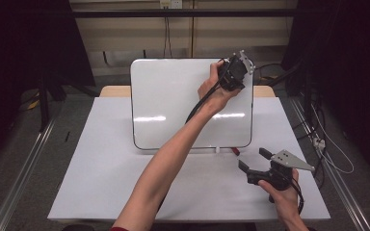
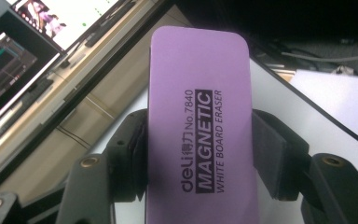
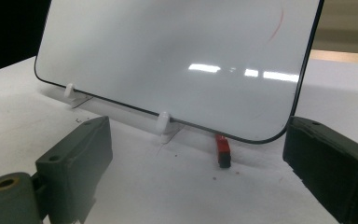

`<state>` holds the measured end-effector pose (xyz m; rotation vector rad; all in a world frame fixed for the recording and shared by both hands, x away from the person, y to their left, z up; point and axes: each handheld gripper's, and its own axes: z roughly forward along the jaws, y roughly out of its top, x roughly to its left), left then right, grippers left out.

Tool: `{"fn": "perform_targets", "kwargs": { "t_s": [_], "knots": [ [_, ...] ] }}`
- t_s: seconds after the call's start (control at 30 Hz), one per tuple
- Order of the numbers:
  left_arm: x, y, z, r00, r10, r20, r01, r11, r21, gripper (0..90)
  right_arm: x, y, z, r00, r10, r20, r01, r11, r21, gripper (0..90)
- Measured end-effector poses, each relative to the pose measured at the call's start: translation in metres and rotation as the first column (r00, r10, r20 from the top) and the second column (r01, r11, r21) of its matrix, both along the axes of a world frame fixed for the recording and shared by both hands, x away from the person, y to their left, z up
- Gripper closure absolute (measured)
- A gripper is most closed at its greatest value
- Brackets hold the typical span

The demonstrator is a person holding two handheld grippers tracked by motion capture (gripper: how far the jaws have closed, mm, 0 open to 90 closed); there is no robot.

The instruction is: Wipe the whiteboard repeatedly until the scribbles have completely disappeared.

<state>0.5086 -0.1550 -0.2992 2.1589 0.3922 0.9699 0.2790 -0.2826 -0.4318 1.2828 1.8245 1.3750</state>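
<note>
From the high view, a white rectangular whiteboard with a thin dark rim (image 1: 173,103) stands propped on a white-covered table (image 1: 101,168). The left gripper (image 1: 232,72) is raised against the board's upper right corner, the person's forearm reaching diagonally across. The right gripper (image 1: 253,161) rests low near the table's right front, its jaws spread apart with nothing between them.

In the left gripper view, both black jaws clamp the long sides of a purple, rounded-rectangular magnetic whiteboard eraser (image 2: 198,121), which stands lengthwise between them over the board's edge.

In the right gripper view, the parted jaws frame the whiteboard's lower edge, which sits in small white clips (image 3: 164,122). A faint red stroke (image 3: 278,25) marks the board's upper right. A small red-and-black marker cap (image 3: 223,150) lies on the table just below the board's rim.
</note>
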Motion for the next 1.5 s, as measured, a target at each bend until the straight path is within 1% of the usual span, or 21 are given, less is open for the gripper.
{"fn": "perform_targets", "kwargs": {
  "t_s": [0.03, 0.13, 0.2, 0.23, 0.3, 0.37, 0.43, 0.47, 0.5, 0.7, 0.77, 0.8, 0.83, 0.97, 1.03, 1.07, 1.1, 1.17, 1.27, 1.4, 1.5],
  "knots": [
    [-0.004, -0.001, -0.003, 0.9998, -0.010, 0.019, 0.009, 0.9996, 0.026, 41.1, 0.000, 0.000, 0.000, 1.0000, -0.002, 0.000, 0.002, 1.000, -0.001, 7.8],
    [-0.016, -0.002, -0.016, 0.9990, -0.041, 0.019, 0.040, 0.9984, 0.038, 41.2, -0.001, 0.000, 0.001, 1.0000, -0.001, 0.003, 0.001, 1.000, -0.004, 7.8],
    [-0.026, -0.001, -0.028, 0.9973, -0.071, 0.016, 0.070, 0.9947, 0.075, 41.1, 0.000, 0.000, 0.001, 1.0000, -0.001, 0.002, 0.001, 1.000, -0.003, 7.8],
    [-0.032, -0.001, -0.035, 0.9964, -0.083, 0.014, 0.082, 0.9946, 0.064, 41.1, 0.000, 0.000, 0.000, 1.0000, -0.002, 0.001, 0.002, 1.000, -0.003, 7.8],
    [-0.040, 0.001, -0.044, 0.9940, -0.110, -0.005, 0.110, 0.9911, 0.076, 41.1, 0.000, 0.000, 0.000, 1.0000, -0.004, 0.002, 0.004, 1.000, -0.006, 7.8],
    [-0.047, 0.003, -0.053, 0.9921, -0.122, -0.030, 0.123, 0.9915, 0.040, 41.2, 0.000, 0.000, 0.001, 1.0000, -0.004, 0.002, 0.004, 1.000, -0.012, 7.8],
    [-0.053, 0.006, -0.060, 0.9898, -0.140, -0.023, 0.142, 0.9871, 0.074, 41.1, -0.001, 0.001, 0.001, 1.0000, -0.004, 0.004, 0.004, 1.000, -0.009, 7.8],
    [-0.058, 0.006, -0.066, 0.9891, -0.145, -0.025, 0.147, 0.9874, 0.059, 41.1, -0.001, 0.002, 0.001, 1.0000, -0.004, 0.005, 0.004, 1.000, -0.012, 7.8],
    [-0.061, 0.007, -0.069, 0.9878, -0.154, -0.022, 0.156, 0.9840, 0.087, 41.1, -0.001, 0.002, 0.001, 1.0000, -0.003, 0.005, 0.003, 1.000, -0.012, 7.8],
    [-0.081, 0.008, -0.088, 0.9792, -0.193, -0.063, 0.200, 0.9688, 0.146, 41.1, 0.000, 0.004, 0.001, 1.0000, 0.001, 0.003, -0.001, 1.000, -0.017, 7.8],
    [-0.089, 0.009, -0.095, 0.9760, -0.211, -0.052, 0.217, 0.9592, 0.181, 41.1, 0.000, 0.004, 0.001, 1.0000, 0.004, 0.002, -0.004, 1.000, -0.017, 7.8],
    [-0.090, 0.009, -0.096, 0.9763, -0.211, -0.048, 0.216, 0.9586, 0.186, 41.2, 0.000, 0.004, 0.001, 1.0000, 0.005, 0.003, -0.005, 1.000, -0.019, 7.8],
    [-0.090, 0.010, -0.096, 0.9763, -0.207, -0.062, 0.215, 0.9610, 0.174, 41.1, 0.000, 0.004, 0.001, 1.0000, 0.005, 0.004, -0.005, 1.000, -0.021, 7.8],
    [-0.082, 0.016, -0.089, 0.9828, -0.175, -0.060, 0.182, 0.9728, 0.144, 41.1, 0.000, 0.005, 0.001, 1.0000, 0.004, 0.005, -0.004, 1.000, -0.020, 7.8],
    [-0.076, 0.021, -0.083, 0.9869, -0.150, -0.060, 0.155, 0.9836, 0.092, 41.1, 0.000, 0.004, 0.001, 1.0000, 0.003, 0.002, -0.003, 1.000, -0.017, 7.8],
    [-0.071, 0.026, -0.078, 0.9891, -0.134, -0.062, 0.139, 0.9864, 0.088, 41.1, 0.000, 0.004, 0.001, 1.0000, 0.002, 0.003, -0.002, 1.000, -0.017, 7.8],
    [-0.066, 0.029, -0.074, 0.9910, -0.120, -0.060, 0.124, 0.9905, 0.060, 41.1, 0.000, 0.003, 0.000, 1.0000, 0.001, 0.003, 0.000, 1.000, -0.019, 7.8],
    [-0.059, 0.036, -0.065, 0.9942, -0.094, -0.053, 0.096, 0.9941, 0.050, 41.1, -0.001, 0.003, 0.001, 1.0000, 0.000, 0.003, 0.000, 1.000, -0.017, 7.8],
    [-0.046, 0.056, -0.050, 0.9995, -0.016, -0.026, 0.016, 0.9999, 0.001, 41.1, -0.001, 0.003, 0.001, 1.0000, 0.000, 0.003, 0.000, 1.000, -0.016, 7.8],
    [-0.049, 0.046, -0.051, 0.9998, -0.012, 0.014, 0.011, 0.9988, 0.048, 41.1, 0.001, 0.003, 0.000, 1.0000, -0.006, -0.003, 0.006, 1.000, -0.009, 7.8],
    [-0.051, 0.033, -0.052, 0.9986, -0.053, 0.001, 0.053, 0.9967, 0.062, 41.1, 0.001, 0.004, 0.001, 1.0000, -0.001, 0.001, 0.001, 1.000, -0.013, 7.8]
  ]
}}
